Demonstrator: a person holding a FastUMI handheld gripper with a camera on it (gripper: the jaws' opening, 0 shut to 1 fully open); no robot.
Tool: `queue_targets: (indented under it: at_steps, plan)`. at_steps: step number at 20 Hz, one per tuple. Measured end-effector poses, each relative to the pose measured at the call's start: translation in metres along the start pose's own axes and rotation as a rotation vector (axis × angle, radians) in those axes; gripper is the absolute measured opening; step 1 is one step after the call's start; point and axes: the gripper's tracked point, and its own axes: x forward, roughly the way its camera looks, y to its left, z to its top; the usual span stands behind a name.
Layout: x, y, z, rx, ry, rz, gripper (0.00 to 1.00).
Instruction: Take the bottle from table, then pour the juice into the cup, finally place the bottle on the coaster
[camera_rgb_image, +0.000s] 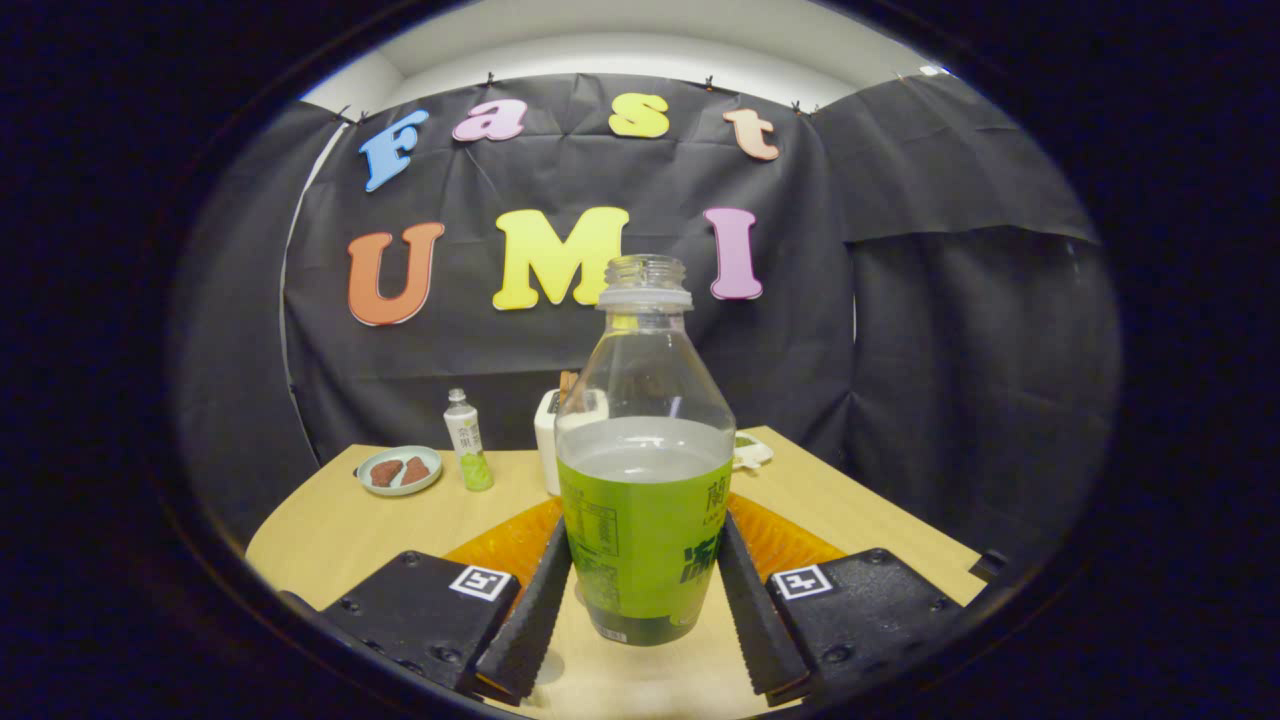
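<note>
Bottle (645, 470) stands upright on the table (330, 540), directly between the two fingers of the gripper (645, 590). Its cap is off and the neck is open at the top. Clear liquid fills the lower part of the body, with the surface level sitting just above the upper edge of the green label; the upper part of the body is empty. Both fingers (535, 610) lie along the label, one on each flank of the bottle, and each appears to touch it, so the gripper is clenched on the bottle at label height. The base of the bottle looks to rest on the tabletop just ahead of the finger roots, though contact with the wood cannot be confirmed. An orange coaster (510, 545) lies flat on the table immediately behind the bottle and extends out past both fingers on either side. Beyond the bottle, partly hidden by it, stands a white cup (547, 440) with brown sticks rising from it. Left of the cup, well beyond the left finger, a small bottle (466, 442) with a pale cap and green lower half stands upright. Further left, a plate (399, 470) holds two reddish-brown pieces. Beyond the right finger, near the far table edge, a small white item (750, 452) with green on it lies partly hidden by the bottle.
</note>
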Motion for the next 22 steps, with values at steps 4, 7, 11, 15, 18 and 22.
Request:
queue_targets:
  at_steps: [4,7,11,15,18,22]
  plan:
    - [0.017,0.002,-0.019,-0.010,0.029,0.005,0.80]
    - [0.037,0.001,-0.029,-0.043,0.040,0.003,0.80]
    - [0.068,-0.008,-0.042,-0.071,0.050,-0.024,0.80]
    - [0.092,-0.016,-0.053,-0.054,0.063,-0.055,0.80]
    - [0.114,-0.007,-0.067,-0.072,0.082,-0.056,0.80]
    - [0.141,0.001,-0.082,-0.075,0.100,-0.058,0.80]
